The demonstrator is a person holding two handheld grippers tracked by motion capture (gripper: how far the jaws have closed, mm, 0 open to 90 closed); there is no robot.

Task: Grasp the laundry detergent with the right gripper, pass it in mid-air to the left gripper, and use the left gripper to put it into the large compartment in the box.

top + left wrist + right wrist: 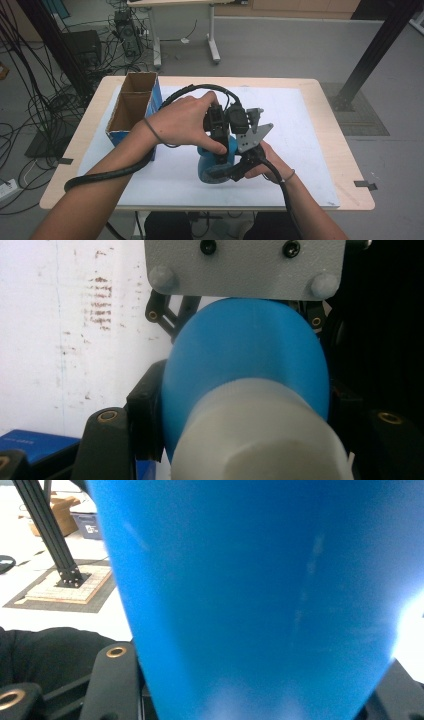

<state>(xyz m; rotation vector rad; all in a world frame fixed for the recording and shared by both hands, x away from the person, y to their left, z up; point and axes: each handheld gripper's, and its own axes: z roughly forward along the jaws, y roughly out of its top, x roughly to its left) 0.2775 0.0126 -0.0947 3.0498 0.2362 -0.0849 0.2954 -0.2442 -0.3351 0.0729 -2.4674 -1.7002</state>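
Both tongs were closed on one object, a blue bottle [216,167] with a white cap [260,440], held just above the white mat [310,150] on the desk [345,197], right of the open cardboard box [131,107]. Left tongs [220,145] came down from above and gripped at the cap end; in the left gripper view the cap sat nearest the lens with the blue body behind it, between my jaws. Right tongs [235,172] clamped the blue body from the near side, away from the box.

Long axis: judged to run from the cap under my left hand [182,120] down through the body toward the right tongs, so a twist of one against the other would turn about that line. Left is nearer the cap.

Hard to make out: the bottle's base and lower outline, covered by hands and tongs in the high view; whether the cap was seated or loose; the right tongs' pads.
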